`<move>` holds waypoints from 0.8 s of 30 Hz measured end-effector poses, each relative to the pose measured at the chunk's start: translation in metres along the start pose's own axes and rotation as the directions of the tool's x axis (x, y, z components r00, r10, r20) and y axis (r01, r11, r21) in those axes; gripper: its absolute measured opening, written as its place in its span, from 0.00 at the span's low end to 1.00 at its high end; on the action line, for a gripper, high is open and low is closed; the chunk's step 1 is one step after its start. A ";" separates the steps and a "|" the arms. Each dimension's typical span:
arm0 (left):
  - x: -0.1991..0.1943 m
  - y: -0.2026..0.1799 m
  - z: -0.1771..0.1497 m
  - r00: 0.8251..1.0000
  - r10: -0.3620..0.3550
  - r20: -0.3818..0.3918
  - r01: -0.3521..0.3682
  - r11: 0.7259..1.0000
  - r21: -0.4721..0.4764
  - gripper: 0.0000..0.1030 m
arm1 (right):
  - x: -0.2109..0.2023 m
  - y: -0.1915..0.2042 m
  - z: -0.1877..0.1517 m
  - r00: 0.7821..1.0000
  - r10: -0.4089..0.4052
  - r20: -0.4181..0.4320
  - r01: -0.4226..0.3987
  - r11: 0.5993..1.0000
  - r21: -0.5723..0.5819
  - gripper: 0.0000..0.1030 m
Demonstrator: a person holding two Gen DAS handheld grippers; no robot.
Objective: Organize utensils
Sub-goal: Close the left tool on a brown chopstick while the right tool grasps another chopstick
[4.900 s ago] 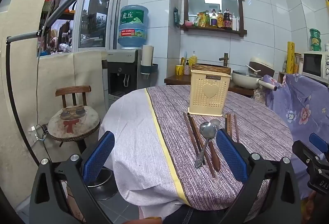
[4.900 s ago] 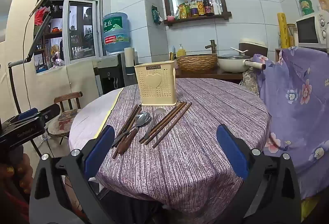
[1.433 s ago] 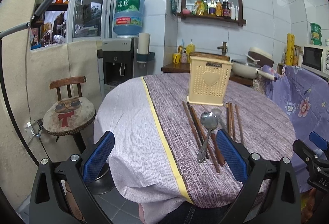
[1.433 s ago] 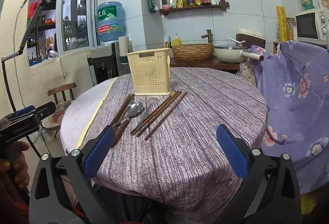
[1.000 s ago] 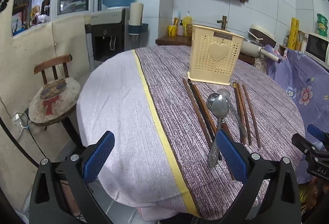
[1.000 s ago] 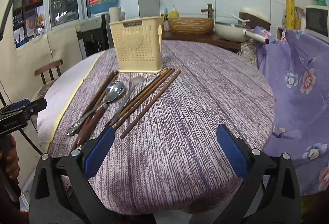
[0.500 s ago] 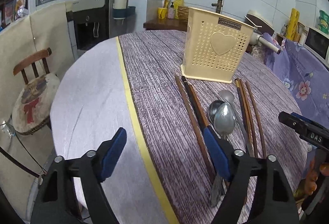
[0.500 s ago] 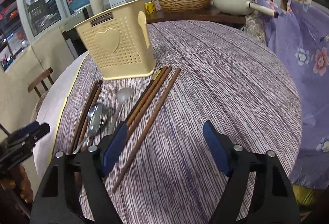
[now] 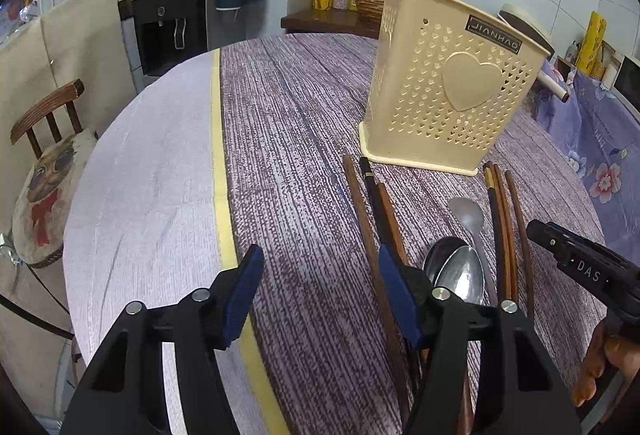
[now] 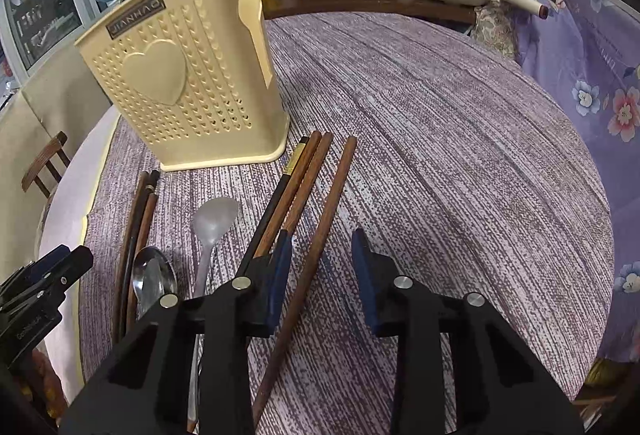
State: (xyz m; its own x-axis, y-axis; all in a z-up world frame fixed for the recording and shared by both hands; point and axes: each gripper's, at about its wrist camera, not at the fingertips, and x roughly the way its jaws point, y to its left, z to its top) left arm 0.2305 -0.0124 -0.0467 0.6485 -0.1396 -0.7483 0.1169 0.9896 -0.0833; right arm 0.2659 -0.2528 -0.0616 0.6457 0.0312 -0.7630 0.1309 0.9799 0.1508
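Right tool (image 10: 322, 267) low—jaws astride chopstick (image 10: 320, 235)

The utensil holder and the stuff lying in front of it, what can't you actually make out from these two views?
- Inside of the utensil holder: both views see only its perforated walls.
- Spoon handles: left wrist view, hidden behind the left gripper.
- Lone chopstick near end: right wrist view, cut off under the right gripper.
- Left chopsticks: lower ends leave the frame.

Chopsticks (image 10: 320, 203) and spoons (image 10: 210, 231) flat before upright cream holder (image 10: 188, 83)
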 end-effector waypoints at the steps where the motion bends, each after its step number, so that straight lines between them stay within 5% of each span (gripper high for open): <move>1: 0.003 -0.001 0.001 1.000 -0.006 -0.008 0.006 1.000 0.000 0.54 | 0.002 0.000 0.000 1.000 -0.001 -0.005 0.001 1.000 0.002 0.30; 12: 0.029 -0.017 0.012 0.997 0.002 -0.077 0.002 0.999 0.046 0.32 | 0.012 0.004 0.000 1.000 -0.007 -0.026 0.007 1.000 0.017 0.23; 24: 0.047 -0.020 0.021 0.994 0.084 -0.073 -0.078 0.993 0.084 0.30 | 0.017 0.005 0.006 0.999 -0.035 -0.022 0.035 0.999 0.013 0.11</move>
State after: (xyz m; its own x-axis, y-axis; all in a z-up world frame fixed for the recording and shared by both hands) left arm 0.2743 -0.0391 -0.0660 0.5992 -0.0532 -0.7988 0.1288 0.9912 0.0306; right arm 0.2820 -0.2486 -0.0699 0.6243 0.0010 -0.7812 0.1637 0.9776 0.1321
